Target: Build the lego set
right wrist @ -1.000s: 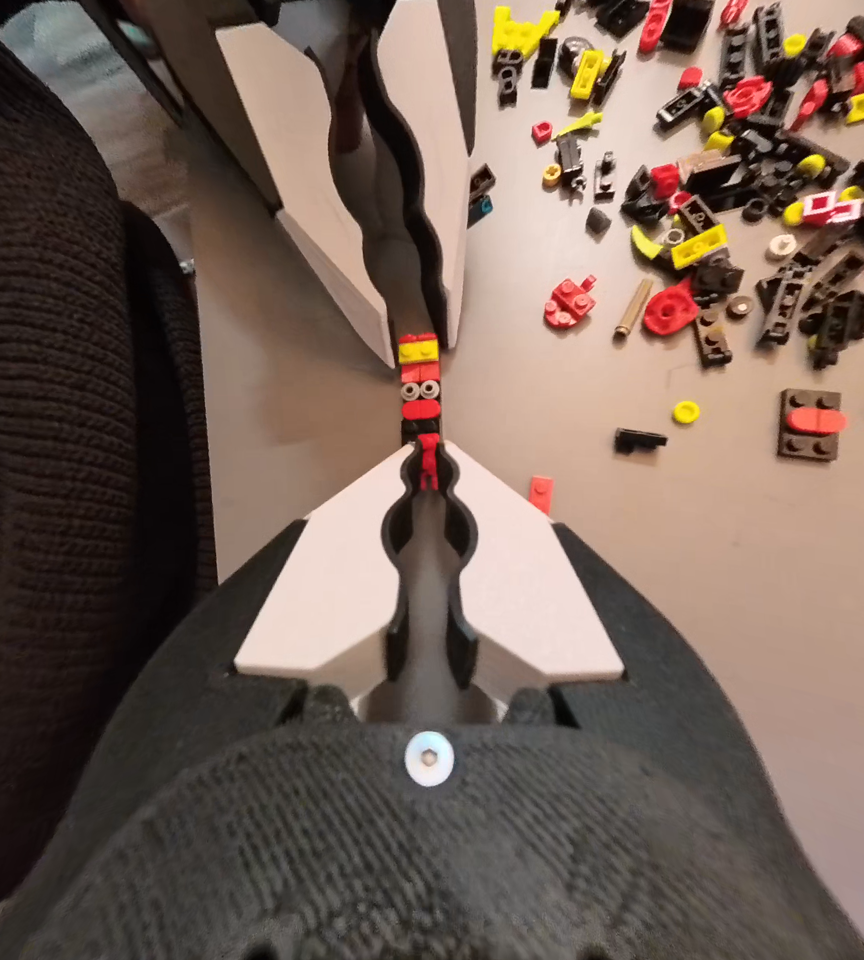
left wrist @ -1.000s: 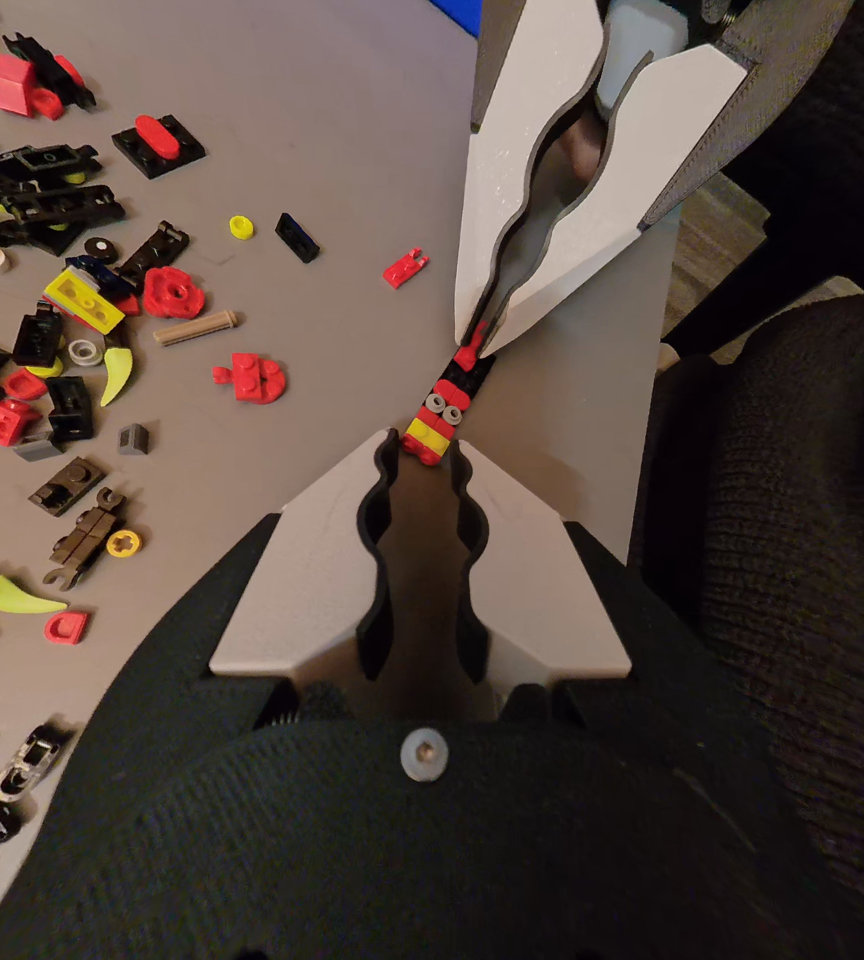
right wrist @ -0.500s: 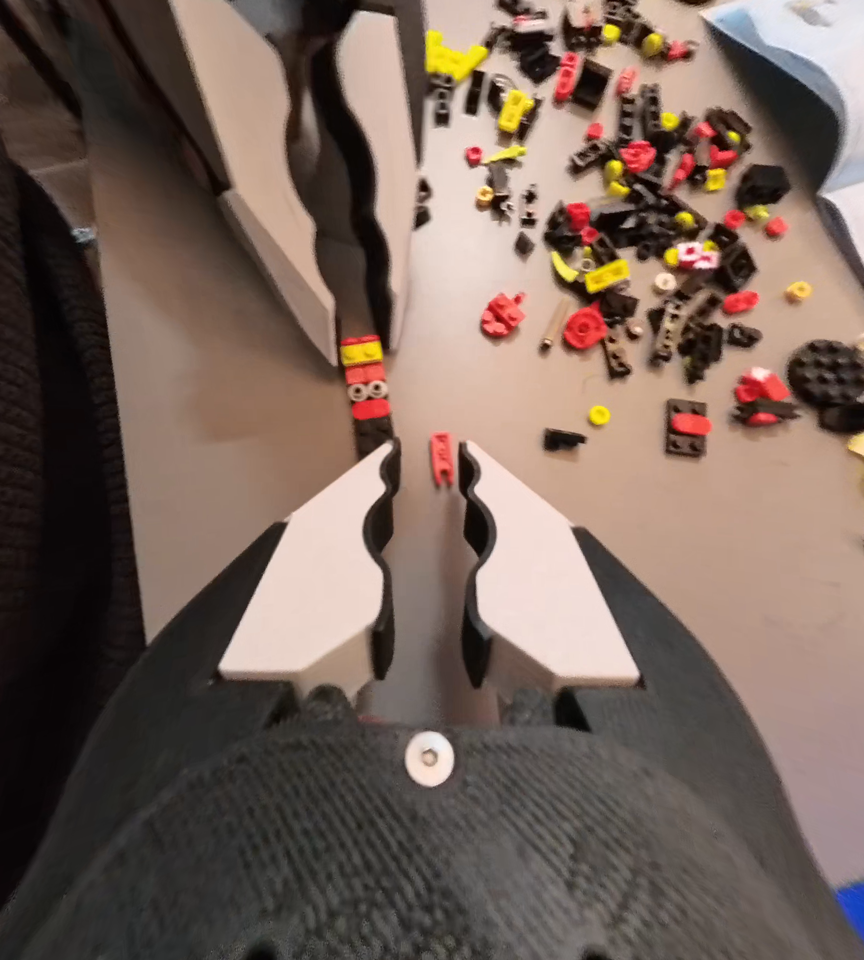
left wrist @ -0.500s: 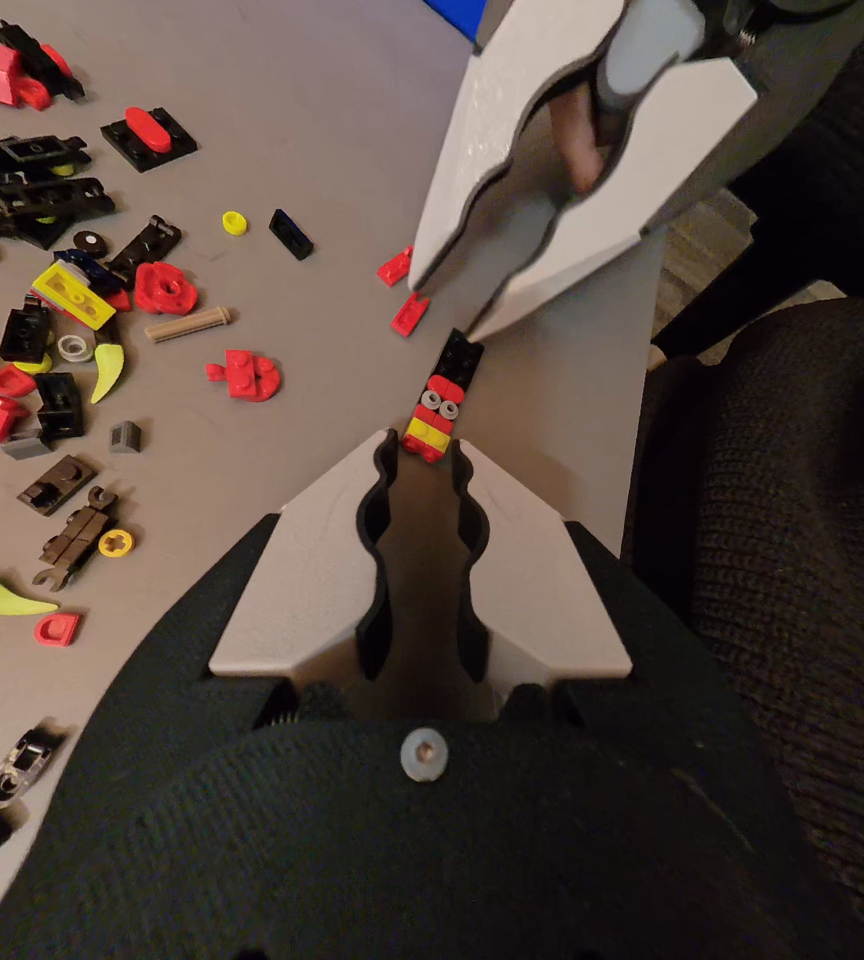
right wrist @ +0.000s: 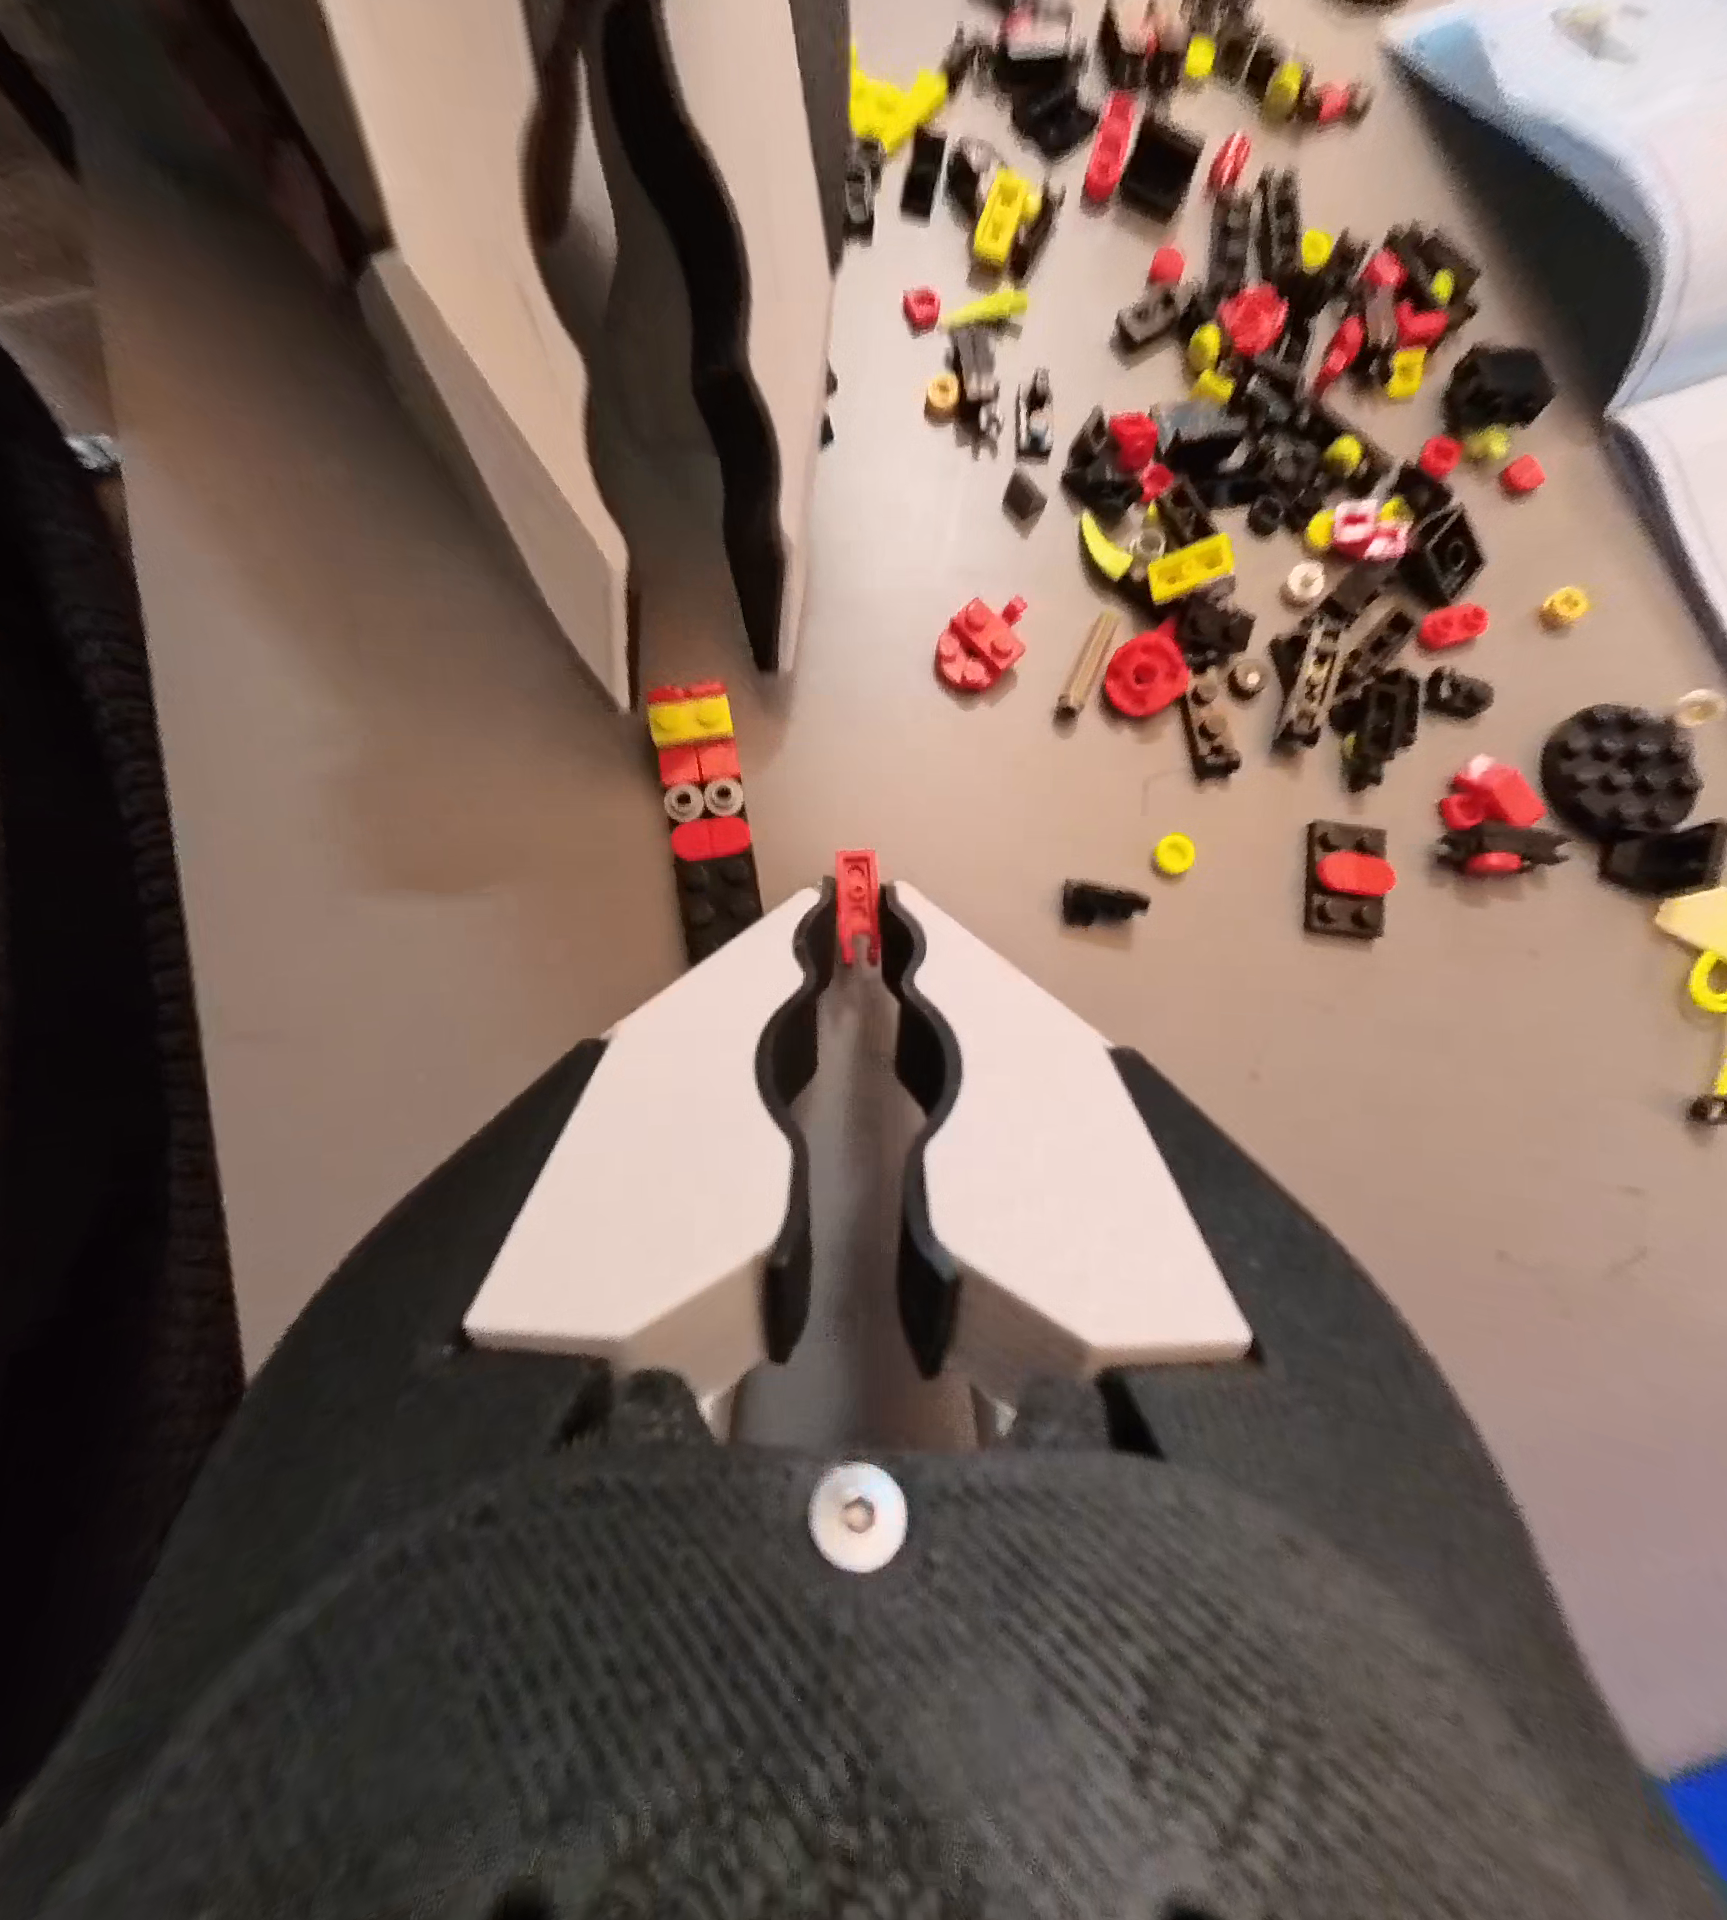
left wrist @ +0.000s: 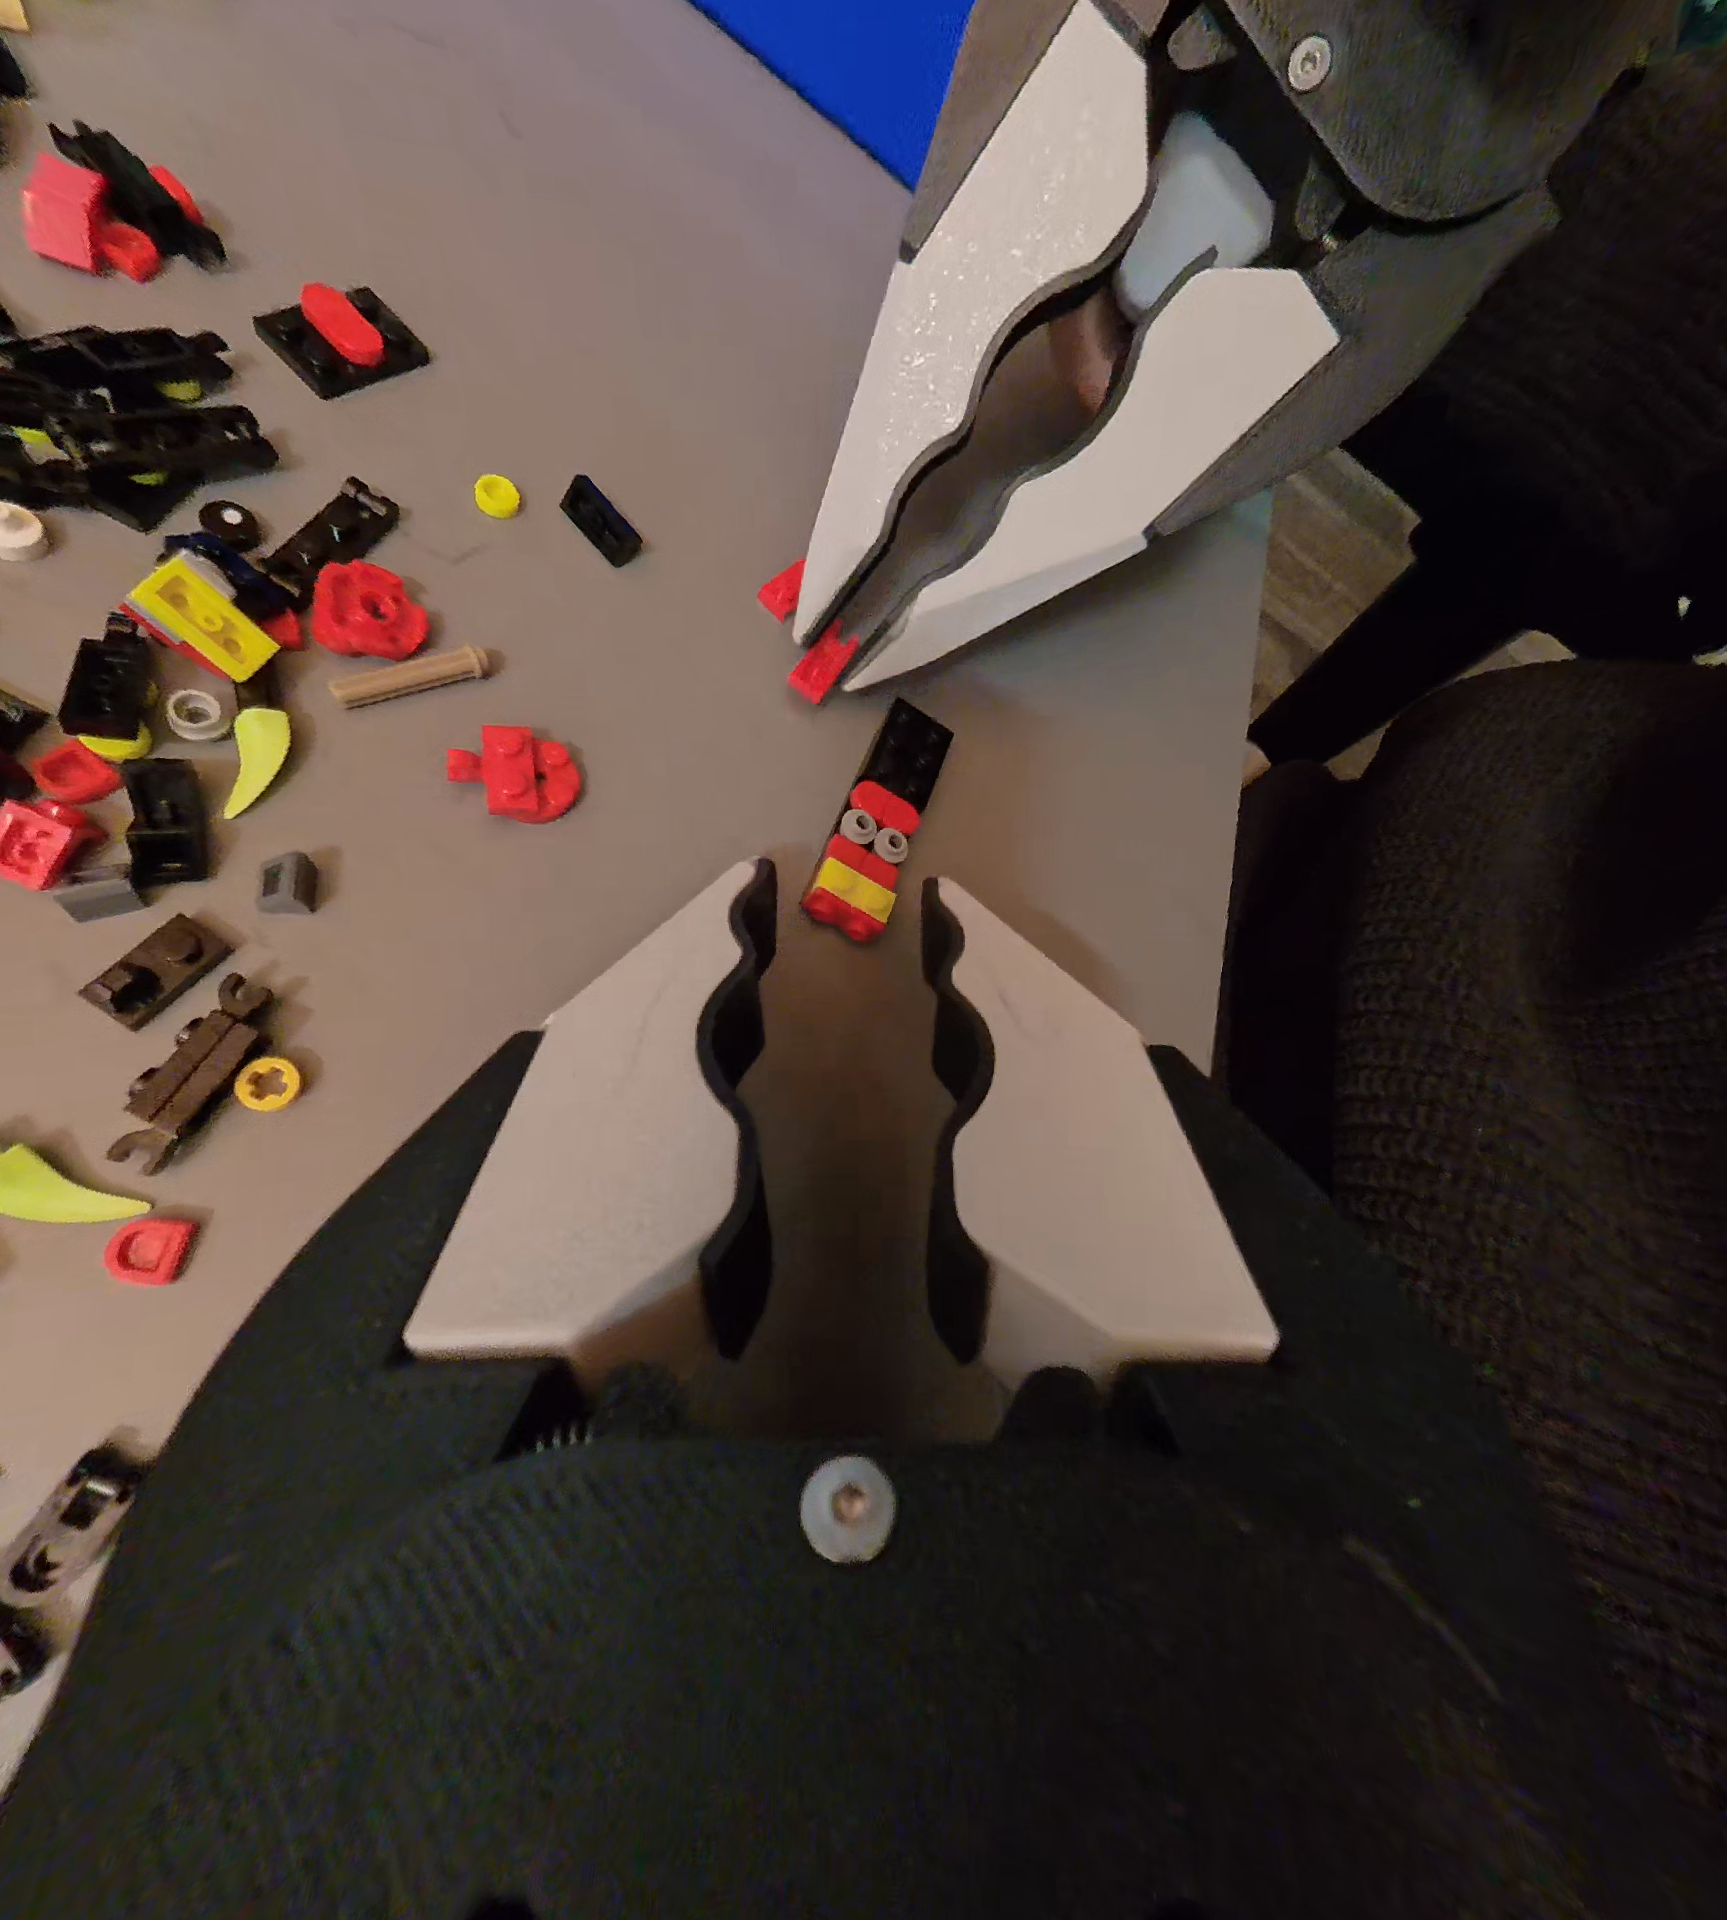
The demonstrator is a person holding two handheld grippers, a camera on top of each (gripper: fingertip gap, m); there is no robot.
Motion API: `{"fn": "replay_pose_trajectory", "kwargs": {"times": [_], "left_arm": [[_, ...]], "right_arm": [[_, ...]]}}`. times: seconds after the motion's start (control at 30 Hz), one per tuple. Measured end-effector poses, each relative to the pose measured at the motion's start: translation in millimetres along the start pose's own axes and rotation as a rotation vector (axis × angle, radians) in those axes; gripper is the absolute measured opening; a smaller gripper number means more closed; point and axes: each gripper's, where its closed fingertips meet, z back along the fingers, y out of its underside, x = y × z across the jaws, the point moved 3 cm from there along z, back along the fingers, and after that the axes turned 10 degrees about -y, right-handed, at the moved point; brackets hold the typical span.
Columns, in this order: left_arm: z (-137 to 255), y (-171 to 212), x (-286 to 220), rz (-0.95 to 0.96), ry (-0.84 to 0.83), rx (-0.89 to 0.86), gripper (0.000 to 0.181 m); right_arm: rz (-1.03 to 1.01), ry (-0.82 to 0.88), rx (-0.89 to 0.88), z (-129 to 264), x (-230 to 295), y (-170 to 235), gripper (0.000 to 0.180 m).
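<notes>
A small build (left wrist: 874,842), a black plate with red, grey and yellow pieces, lies on the grey table (left wrist: 630,260). My left gripper (left wrist: 843,883) is open, and the build's near end sits between its tips without touching them. My right gripper (right wrist: 854,899) is shut on a small red clip piece (right wrist: 857,894), just right of the build's black end (right wrist: 719,894). In the left wrist view the right gripper (left wrist: 828,655) pinches that red piece (left wrist: 823,665) just beyond the build. A second red clip (left wrist: 779,590) lies partly hidden behind its finger.
Loose black, red and yellow pieces (left wrist: 163,644) are scattered on the left of the table and show in the right wrist view (right wrist: 1254,468). An open instruction booklet (right wrist: 1669,260) lies at the far right. The table edge (left wrist: 1243,727) and a person's dark knit clothing (left wrist: 1565,1039) are close by.
The right gripper held the red clip at the build's far end, then opened and left it on the table. It has now shut on it again. The left gripper stayed open.
</notes>
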Motion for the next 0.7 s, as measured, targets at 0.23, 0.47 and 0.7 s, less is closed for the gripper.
{"fn": "replay_pose_trajectory", "kwargs": {"times": [0.23, 0.47, 0.7], "left_arm": [[13.2, -17.4, -14.0, 0.196, 0.233, -0.102, 0.022], [14.1, -18.2, -16.2, 0.258, 0.295, -0.103, 0.014], [12.2, -15.3, -14.8, 0.227, 0.271, -0.088, 0.010]], "right_arm": [[0.131, -0.012, -0.131, 8.1, 18.0, -29.0, 0.006], [0.252, 0.010, -0.116, 3.6, 30.0, -35.2, 0.006], [0.296, 0.008, -0.152, 6.9, 36.4, -42.0, 0.006]]}}
